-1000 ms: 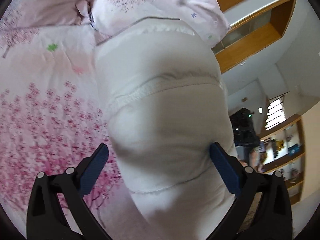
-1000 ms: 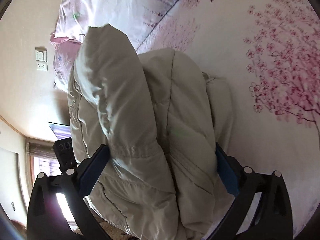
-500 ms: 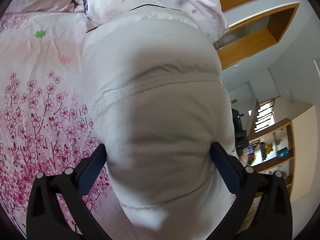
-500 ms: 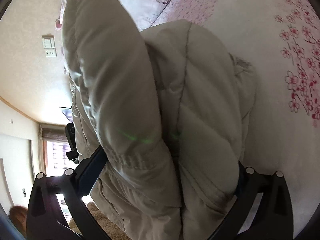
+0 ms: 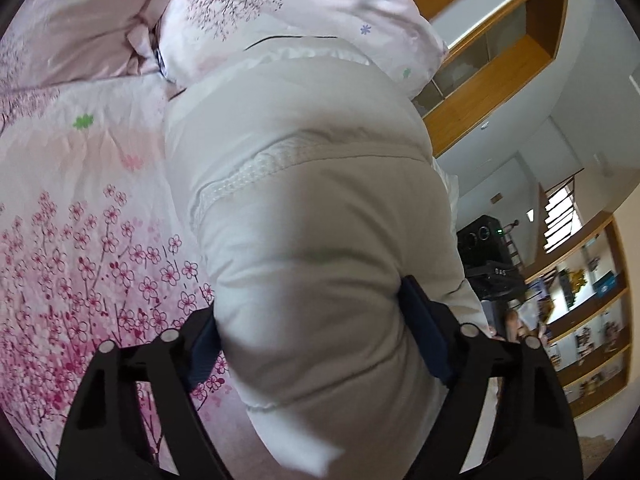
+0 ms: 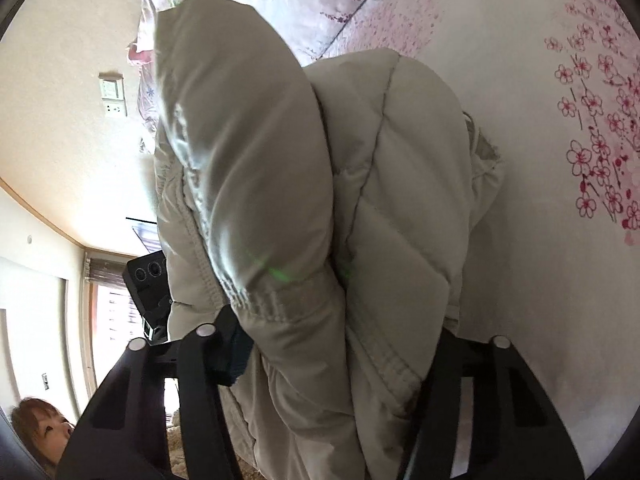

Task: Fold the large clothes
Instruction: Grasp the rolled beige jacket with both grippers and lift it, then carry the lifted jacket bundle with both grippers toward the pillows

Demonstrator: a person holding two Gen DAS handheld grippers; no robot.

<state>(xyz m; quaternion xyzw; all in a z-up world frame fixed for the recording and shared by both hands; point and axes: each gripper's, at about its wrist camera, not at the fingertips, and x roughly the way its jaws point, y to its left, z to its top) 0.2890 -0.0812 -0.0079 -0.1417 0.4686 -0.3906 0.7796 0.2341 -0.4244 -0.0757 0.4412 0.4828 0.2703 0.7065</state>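
Right gripper [image 6: 340, 344] pads buried in jacket [image 6: 280, 180].

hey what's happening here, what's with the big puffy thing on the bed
A person with a handheld gripper in each hand is folding a pale padded jacket on a bed with a pink cherry-blossom cover. The left gripper is clamped on a thick bundle of the jacket, and the right gripper is clamped on another bunched part near a ribbed cuff. The jacket fills both views, bunched rather than flat. Pillows in matching fabric lie beyond it.
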